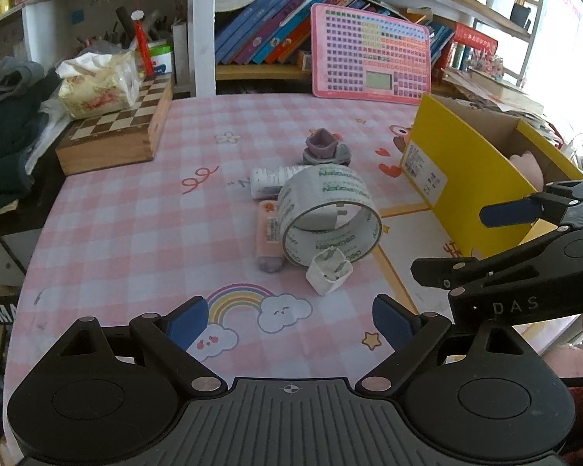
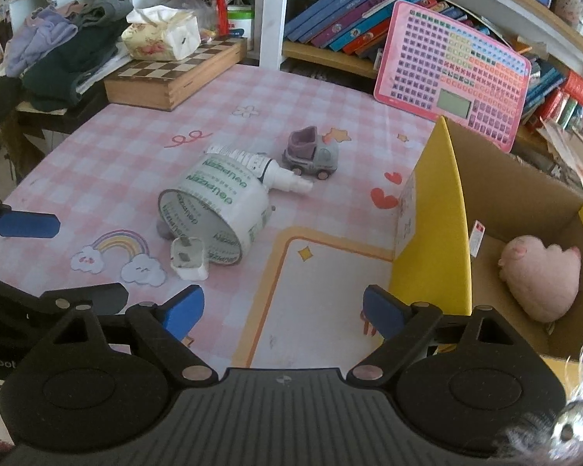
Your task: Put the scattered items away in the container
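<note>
Both claws stand wide with nothing between their blue pads: the left gripper (image 1: pixel 289 320) hangs over the rainbow print, the right gripper (image 2: pixel 283 312) over the cream panel of the pink checked tablecloth (image 1: pixel 136 213). At the right, the yellow cardboard box (image 2: pixel 431 225) holds a pink plush toy (image 2: pixel 540 279). Mid-table, a big roll of clear printed tape (image 1: pixel 326 213) lies tilted, resting on a white spray bottle (image 2: pixel 276 173) and a peach-pink tube (image 1: pixel 267 229). Beyond them sits a small grey-and-purple toy truck (image 2: pixel 311 153), apart from the pile. Touching the roll's near edge is a white plug adapter (image 1: pixel 329 270).
</note>
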### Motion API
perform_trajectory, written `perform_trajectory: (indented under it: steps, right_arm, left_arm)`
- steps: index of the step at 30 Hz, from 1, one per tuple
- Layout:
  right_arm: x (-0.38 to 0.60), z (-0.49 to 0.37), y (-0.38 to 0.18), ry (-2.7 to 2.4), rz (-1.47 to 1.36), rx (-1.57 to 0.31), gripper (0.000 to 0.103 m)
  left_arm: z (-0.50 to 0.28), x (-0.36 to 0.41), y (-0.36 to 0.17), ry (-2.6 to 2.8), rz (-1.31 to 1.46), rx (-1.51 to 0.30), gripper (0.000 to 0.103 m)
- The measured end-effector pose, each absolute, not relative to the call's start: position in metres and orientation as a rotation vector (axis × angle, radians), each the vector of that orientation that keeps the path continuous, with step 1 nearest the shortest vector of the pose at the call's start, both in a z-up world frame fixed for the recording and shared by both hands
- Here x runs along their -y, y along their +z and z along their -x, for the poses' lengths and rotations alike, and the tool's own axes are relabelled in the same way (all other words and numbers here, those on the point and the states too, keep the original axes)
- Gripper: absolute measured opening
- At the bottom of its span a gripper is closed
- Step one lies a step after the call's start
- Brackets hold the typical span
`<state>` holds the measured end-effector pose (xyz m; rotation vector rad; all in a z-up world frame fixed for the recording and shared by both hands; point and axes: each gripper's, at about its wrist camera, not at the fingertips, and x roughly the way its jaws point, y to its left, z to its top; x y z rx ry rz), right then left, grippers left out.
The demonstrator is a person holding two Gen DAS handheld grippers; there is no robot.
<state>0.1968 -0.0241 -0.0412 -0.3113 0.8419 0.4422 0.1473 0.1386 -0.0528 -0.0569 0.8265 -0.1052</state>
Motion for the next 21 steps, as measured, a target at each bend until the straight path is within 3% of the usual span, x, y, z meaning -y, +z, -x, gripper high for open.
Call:
perform_trajectory:
  steps: [11, 16, 21]
  right_arm:
    - [0.018, -0.214, -0.028, 0.502, 0.320, -0.785, 0.084]
    - [0.005, -0.225, -0.028, 0.562, 0.338, -0.795, 0.084]
    - [-0.009, -0.239, -0.034, 0.605, 0.358, -0.833, 0.084]
  left_arm:
    - [-0.171, -0.130, -0.065, -0.132, 0.049, -0.837, 0.082]
    - [-0.187, -0.112, -0.079, -0.195, 0.003, -0.840, 0.063]
    - [-0.198, -0.103, -0.092, -0.207, -0.010, -0.855, 0.053]
